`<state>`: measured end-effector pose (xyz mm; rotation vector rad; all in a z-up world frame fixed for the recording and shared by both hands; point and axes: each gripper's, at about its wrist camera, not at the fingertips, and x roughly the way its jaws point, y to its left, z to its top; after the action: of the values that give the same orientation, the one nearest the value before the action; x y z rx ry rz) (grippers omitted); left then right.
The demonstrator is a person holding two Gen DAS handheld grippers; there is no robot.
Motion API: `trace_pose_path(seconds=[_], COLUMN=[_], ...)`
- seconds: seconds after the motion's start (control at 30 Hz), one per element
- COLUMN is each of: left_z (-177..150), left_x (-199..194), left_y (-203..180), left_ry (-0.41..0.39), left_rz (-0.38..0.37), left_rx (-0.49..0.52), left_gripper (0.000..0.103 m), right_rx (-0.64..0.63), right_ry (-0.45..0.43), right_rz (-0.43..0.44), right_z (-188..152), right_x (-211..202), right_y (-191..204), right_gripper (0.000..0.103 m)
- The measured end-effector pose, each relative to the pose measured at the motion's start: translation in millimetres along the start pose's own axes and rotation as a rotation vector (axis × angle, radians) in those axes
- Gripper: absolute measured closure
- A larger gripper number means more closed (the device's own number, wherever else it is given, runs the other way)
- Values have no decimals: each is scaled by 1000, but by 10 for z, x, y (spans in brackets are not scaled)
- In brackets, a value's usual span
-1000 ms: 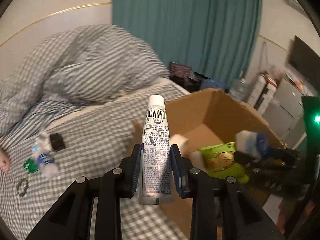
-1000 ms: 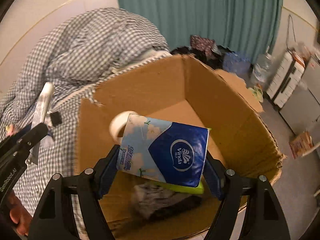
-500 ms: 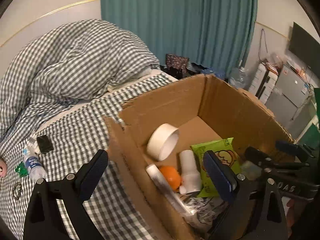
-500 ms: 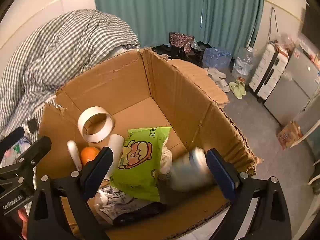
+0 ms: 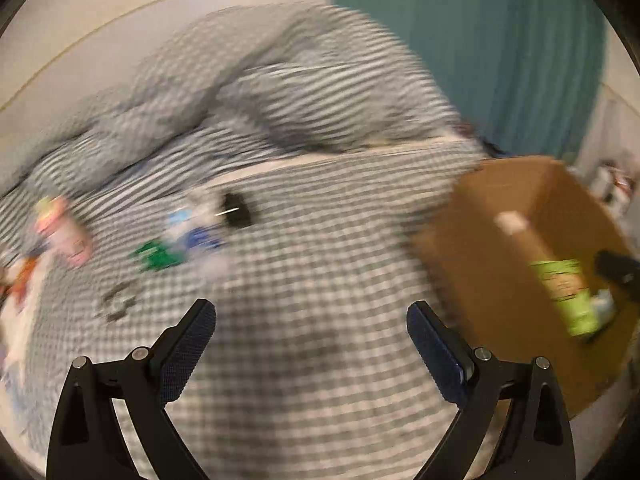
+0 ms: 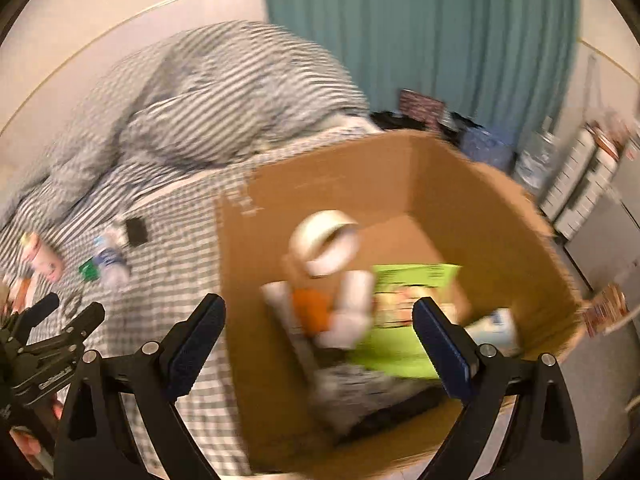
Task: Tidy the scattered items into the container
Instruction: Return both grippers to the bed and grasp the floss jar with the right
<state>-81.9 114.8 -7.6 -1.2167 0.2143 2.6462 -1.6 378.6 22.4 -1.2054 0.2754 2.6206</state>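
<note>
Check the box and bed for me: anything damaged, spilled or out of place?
The box has a ragged, torn top edge at its corner nearest the bed. Nothing looks spilled. Several items still lie loose on the bed: a small bottle, a black block and a green packet. Blur hides finer detail.

The left wrist view looks steeply down over the checked bedsheet point(image 5: 320, 280), cardboard box point(image 5: 500, 280) at right. The right wrist view looks down into that box point(image 6: 440, 184) at close range. Both share bed and box.
</note>
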Motion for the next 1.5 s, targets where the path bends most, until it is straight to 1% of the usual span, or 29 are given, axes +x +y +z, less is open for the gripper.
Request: trace_pose_path(seconds=[0.03,0.13,0.27,0.33,0.4,0.47,0.53,0.63,0.7,0.8,0.87,1.0,1.13,1.23,1.33,1.47,1.5], left_z=[-62,-228,-397,-479,-561,-632,-687,-721,-724,-679,-622,-510,-401,-364,-387,-446,-451], left_x=[5,-27,-60,-59,-34,18,107,293,447,685,859,1186,1434,1617,1760,1834,1842], left_y=[242,868,1572,1867,2129,2313,2443,2507,2553,2608,2613,2560,2461,2442,2425,2390,2388], left_ry=[12,30,28,33,37,40,53,66,69,81,82,72,51,75,99,108,110], left_rz=[29,86,163,169,167,168,176,191,185,162,161,159,166,151,144,155,158], left_rx=[-27,-99,-194,-247,-294,-314,-309,-299,-302,-315,-312,-288,-231,-213,-199,-171,-169], left_gripper=[4,4,4,4,4,4,4,4,4,4,4,4,4,4,4,4,4], right_rx=[-19,-80,-142,-168,-198,-221,-245,-281,-315,-340,-350,-366,-371,-380,-394,-417,-420], right_ry=[0,1,15,30,41,47,61,81,92,118,138,167,207,231,262,301,304], right_rz=[23,93,178,217,236,261,303,324,304,285,276,266,277,284,272,251,240], right_z=[-16,-79,-158,-195,-227,-240,-232,-202,-164,-94,-44,44,101,120,93,29,8], right_x=[3,27,86,130,182,248,358,568,770,1079,1303,1691,2059,2297,2558,2821,2858], right_y=[159,697,1267,1505,1740,1952,2169,2446,2642,2827,2929,3079,3238,3357,3475,3584,3596], right_gripper=[8,8,8,8,8,8,8,8,8,8,8,8,8,8,8,9,12])
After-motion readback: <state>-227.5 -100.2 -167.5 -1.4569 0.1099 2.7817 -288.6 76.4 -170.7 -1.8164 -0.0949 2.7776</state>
